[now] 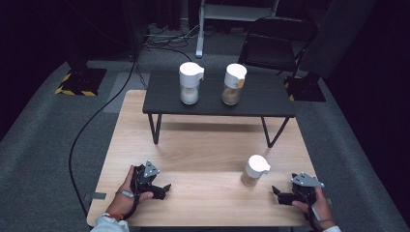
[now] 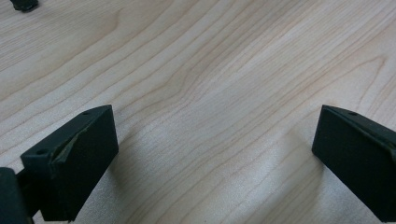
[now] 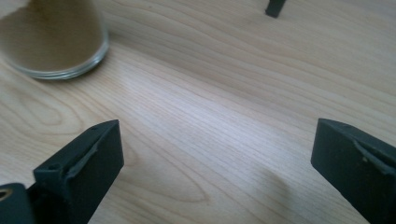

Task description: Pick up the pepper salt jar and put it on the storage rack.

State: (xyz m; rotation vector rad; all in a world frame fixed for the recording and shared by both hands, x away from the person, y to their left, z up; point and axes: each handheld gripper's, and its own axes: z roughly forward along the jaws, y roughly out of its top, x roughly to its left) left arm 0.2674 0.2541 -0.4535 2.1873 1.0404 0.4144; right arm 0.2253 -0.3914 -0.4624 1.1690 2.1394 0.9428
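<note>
We rest both tongs — left tongs (image 1: 167, 186), right tongs (image 1: 274, 190) — released, low on the surface (image 1: 203, 145), flanking the lower-right jar (image 1: 255, 170) for reach.

1. Setting: recording studio or lab, dark-curtained.
2. Floor: grey carpet (image 1: 43, 125), black cables (image 1: 87, 125), hazard-striped stand bases (image 1: 80, 82).
3. Furniture: pale wooden surface (image 1: 203, 145), folding chair (image 1: 275, 41).

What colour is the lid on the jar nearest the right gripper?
White, clearest in the high view: lid on the jar.
</note>
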